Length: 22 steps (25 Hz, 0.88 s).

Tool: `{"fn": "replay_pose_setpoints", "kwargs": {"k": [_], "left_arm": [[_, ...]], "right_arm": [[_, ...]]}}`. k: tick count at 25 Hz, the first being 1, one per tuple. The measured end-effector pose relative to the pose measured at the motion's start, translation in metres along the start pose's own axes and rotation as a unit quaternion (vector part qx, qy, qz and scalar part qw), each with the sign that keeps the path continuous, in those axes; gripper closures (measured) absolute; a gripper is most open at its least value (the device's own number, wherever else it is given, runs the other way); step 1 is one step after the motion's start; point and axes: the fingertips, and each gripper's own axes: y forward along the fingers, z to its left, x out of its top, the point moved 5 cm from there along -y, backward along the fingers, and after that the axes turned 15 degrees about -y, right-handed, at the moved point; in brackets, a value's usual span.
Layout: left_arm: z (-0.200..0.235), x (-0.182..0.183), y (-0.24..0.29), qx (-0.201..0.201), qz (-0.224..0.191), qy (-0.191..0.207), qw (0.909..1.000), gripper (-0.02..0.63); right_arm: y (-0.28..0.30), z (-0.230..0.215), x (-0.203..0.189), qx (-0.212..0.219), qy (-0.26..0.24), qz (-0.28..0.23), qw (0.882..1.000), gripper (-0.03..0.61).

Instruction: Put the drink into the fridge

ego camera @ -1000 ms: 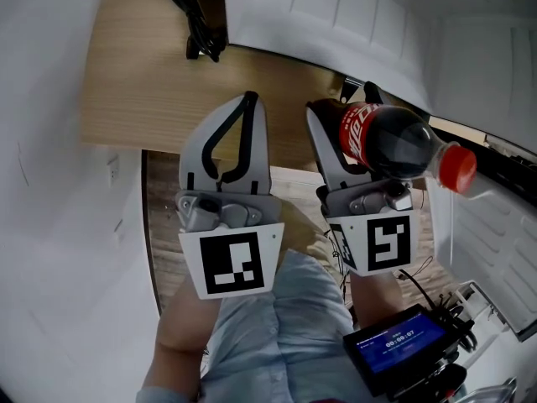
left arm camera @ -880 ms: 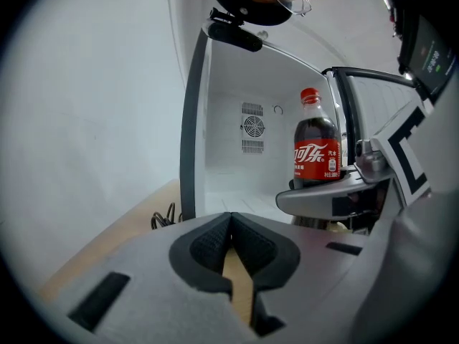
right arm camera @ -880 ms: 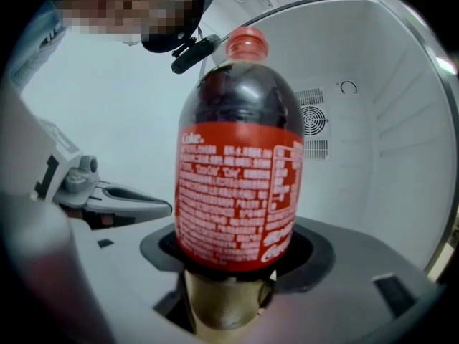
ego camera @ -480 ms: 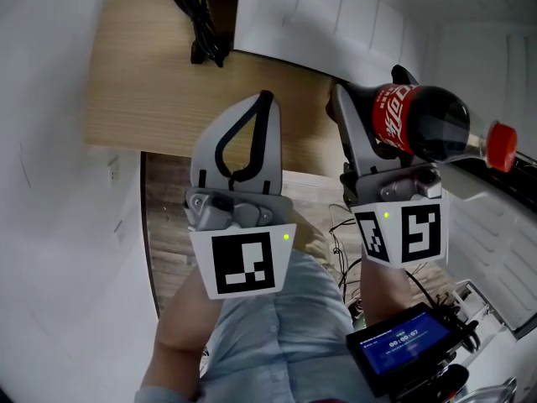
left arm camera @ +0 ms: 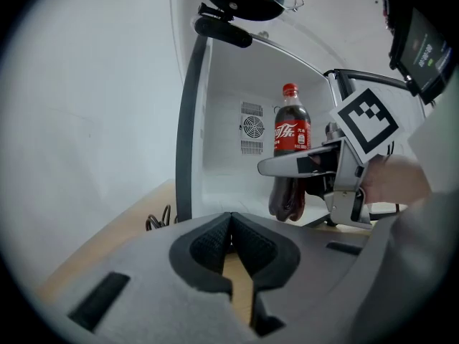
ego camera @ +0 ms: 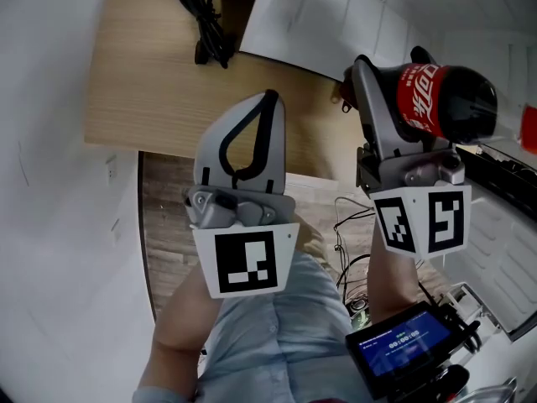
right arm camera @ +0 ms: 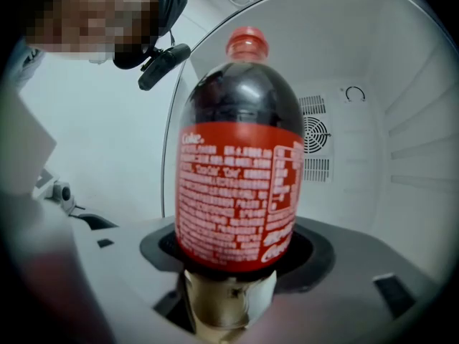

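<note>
The drink is a dark cola bottle with a red label and red cap, and my right gripper is shut on its lower body. In the right gripper view the bottle stands upright between the jaws and fills the middle, with the open white fridge interior behind it. My left gripper is shut and holds nothing. It hovers left of the right one, over the wooden top. From the left gripper view the bottle hangs in front of the fridge cavity.
A black cable lies on the wooden top near the fridge's white outer panel. The dark door seal frames the opening. A fan vent sits on the fridge's back wall. A device with a blue screen is at the lower right.
My right gripper has carried the bottle up and to the right in the head view, so its cap now reaches the frame's edge. The left gripper has shifted only slightly.
</note>
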Motion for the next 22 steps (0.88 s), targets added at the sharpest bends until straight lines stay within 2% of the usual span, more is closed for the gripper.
{"fn": "replay_pose_setpoints", "kwargs": {"k": [22], "left_arm": [[0.004,-0.001,0.001,0.008,0.0,-0.005,1.0,0.604]], "right_arm": [[0.056,-0.045,0.002,-0.009,-0.025,-0.01,1.0,0.275]]}}
